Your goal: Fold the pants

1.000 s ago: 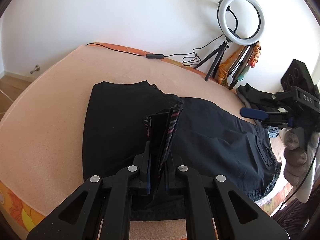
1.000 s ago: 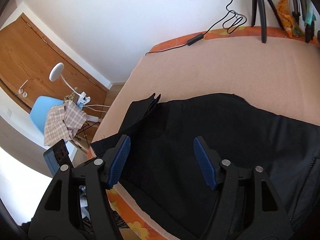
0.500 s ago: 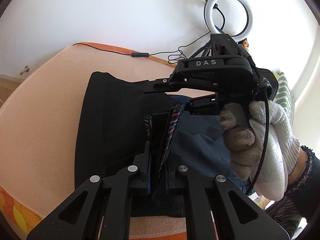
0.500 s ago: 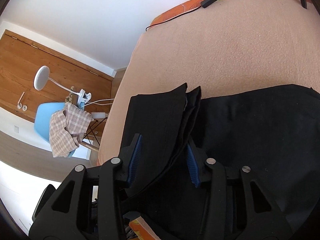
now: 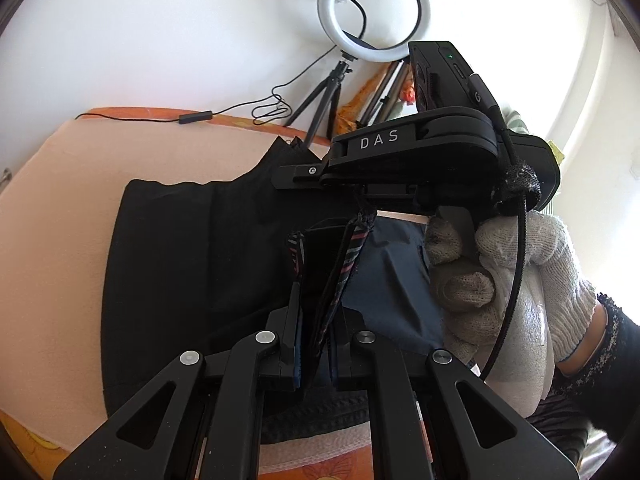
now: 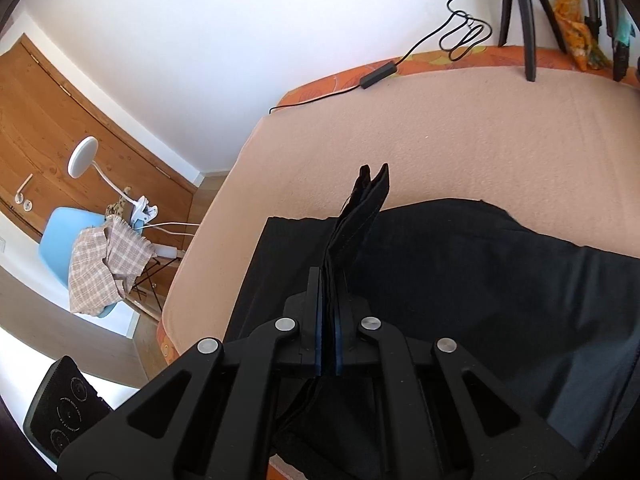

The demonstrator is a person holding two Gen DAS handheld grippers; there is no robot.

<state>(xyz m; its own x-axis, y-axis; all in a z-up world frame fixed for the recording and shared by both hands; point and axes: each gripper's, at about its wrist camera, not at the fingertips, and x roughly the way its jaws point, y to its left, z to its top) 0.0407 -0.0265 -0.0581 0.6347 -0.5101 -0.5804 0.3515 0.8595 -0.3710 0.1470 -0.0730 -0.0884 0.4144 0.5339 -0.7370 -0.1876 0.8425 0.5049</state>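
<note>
Black pants (image 5: 188, 264) lie spread on a peach blanket (image 5: 56, 248). My left gripper (image 5: 314, 364) is shut on the waistband end of the pants, whose striped inner lining (image 5: 352, 248) stands up between the pads. My right gripper (image 6: 328, 344) is shut on the hem edge of the pants (image 6: 480, 280); a black fold (image 6: 360, 208) sticks up from its blue pads. In the left wrist view the right gripper's body (image 5: 420, 156), held by a white gloved hand (image 5: 500, 272), hovers just above and beyond the lifted waistband.
A ring light on a tripod (image 5: 374, 12) and a cable (image 6: 376, 74) stand at the far edge of the bed. The bed's left edge (image 6: 208, 248) drops to a floor with a blue chair (image 6: 68, 236), a checked cloth and a desk lamp (image 6: 82, 156).
My right gripper went from open above the pants to shut on the hem edge. It swung in across the left wrist view, close to the raised waistband. The left gripper kept its hold.
</note>
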